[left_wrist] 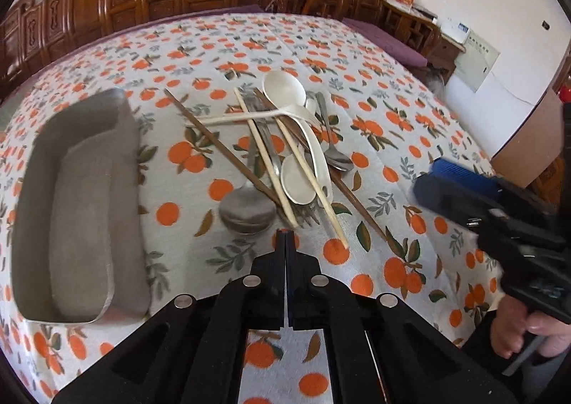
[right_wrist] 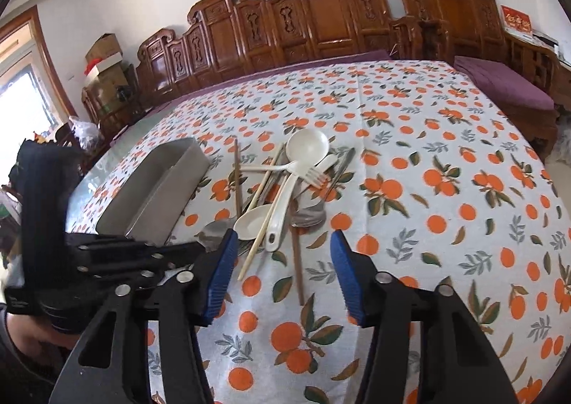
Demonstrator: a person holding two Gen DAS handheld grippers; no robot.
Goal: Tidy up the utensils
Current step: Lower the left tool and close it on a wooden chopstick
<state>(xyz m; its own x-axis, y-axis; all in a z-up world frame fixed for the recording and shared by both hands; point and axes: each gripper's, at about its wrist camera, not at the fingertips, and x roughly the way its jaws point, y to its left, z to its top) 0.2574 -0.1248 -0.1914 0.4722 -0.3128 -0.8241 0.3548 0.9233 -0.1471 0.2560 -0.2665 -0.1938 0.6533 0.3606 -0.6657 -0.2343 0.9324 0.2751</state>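
A pile of utensils lies mid-table: white plastic spoons (left_wrist: 285,90) (right_wrist: 307,145), a white plastic fork (right_wrist: 314,174), pale chopsticks (left_wrist: 266,158) (right_wrist: 262,236), brown chopsticks (left_wrist: 217,145) (right_wrist: 297,268), and metal spoons (left_wrist: 248,209) (right_wrist: 308,216). A grey metal tray (left_wrist: 53,190) (right_wrist: 157,186) stands empty left of the pile. My left gripper (left_wrist: 285,234) is shut and empty, just in front of the pile. My right gripper (right_wrist: 282,243) is open and empty, its blue pads either side of the pile's near end; it also shows in the left wrist view (left_wrist: 460,186).
The table carries an orange-print cloth (left_wrist: 392,118) (right_wrist: 446,190). Carved wooden chairs (right_wrist: 321,11) line the far side, with a purple cushioned bench (right_wrist: 506,83) at the right. The left gripper's body (right_wrist: 46,225) sits at the right view's left edge.
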